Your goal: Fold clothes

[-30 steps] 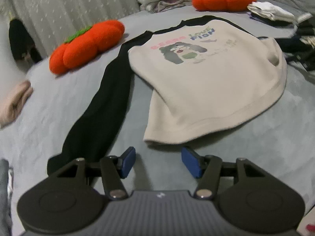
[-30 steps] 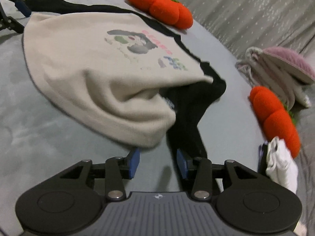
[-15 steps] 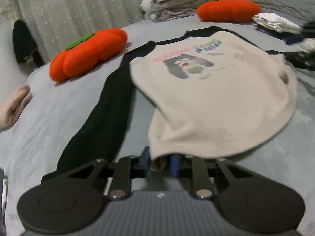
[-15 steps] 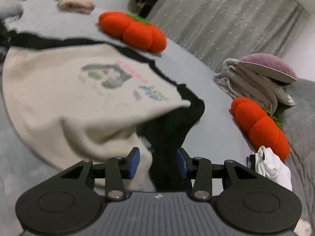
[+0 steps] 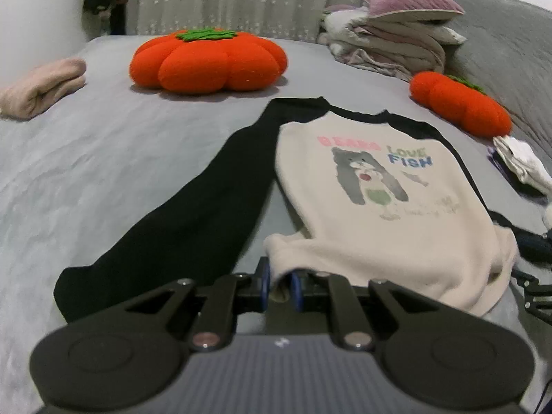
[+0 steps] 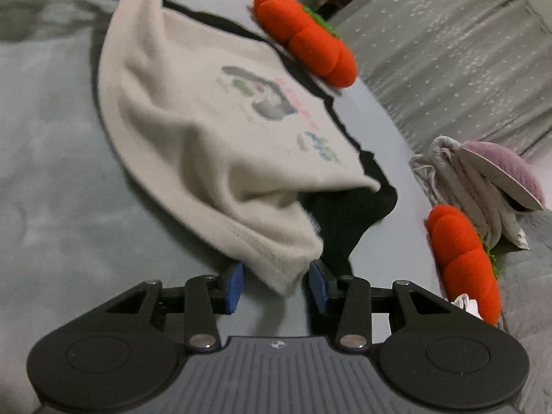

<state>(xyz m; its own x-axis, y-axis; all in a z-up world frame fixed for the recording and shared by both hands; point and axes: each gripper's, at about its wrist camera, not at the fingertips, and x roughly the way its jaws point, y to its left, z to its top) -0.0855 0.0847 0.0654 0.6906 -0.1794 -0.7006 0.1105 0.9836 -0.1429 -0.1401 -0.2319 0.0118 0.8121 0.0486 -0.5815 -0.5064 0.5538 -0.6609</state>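
Observation:
A cream shirt (image 5: 379,214) with a cat print and black sleeves lies spread on the grey bed (image 5: 86,172). Its left black sleeve (image 5: 193,214) stretches toward me. My left gripper (image 5: 280,284) is closing, and its blue pads pinch the near hem corner, which is bunched and slightly raised. In the right wrist view the shirt (image 6: 193,131) lies rumpled, with a black sleeve (image 6: 345,220) tucked under its edge. My right gripper (image 6: 277,284) is closing with the shirt's other hem corner hanging between its fingers. A gap shows on each side of the cloth.
Two orange pumpkin cushions (image 5: 207,60) (image 5: 459,108) sit beyond the shirt. A stack of folded bedding under a purple pillow (image 5: 390,41) stands at the back. A pink garment (image 5: 38,89) lies far left. White folded clothes (image 5: 521,164) lie at the right.
My left gripper went from wide open to shut on the hem corner, then rolled and lifted it. My right gripper moved in until the other corner sat between its fingers.

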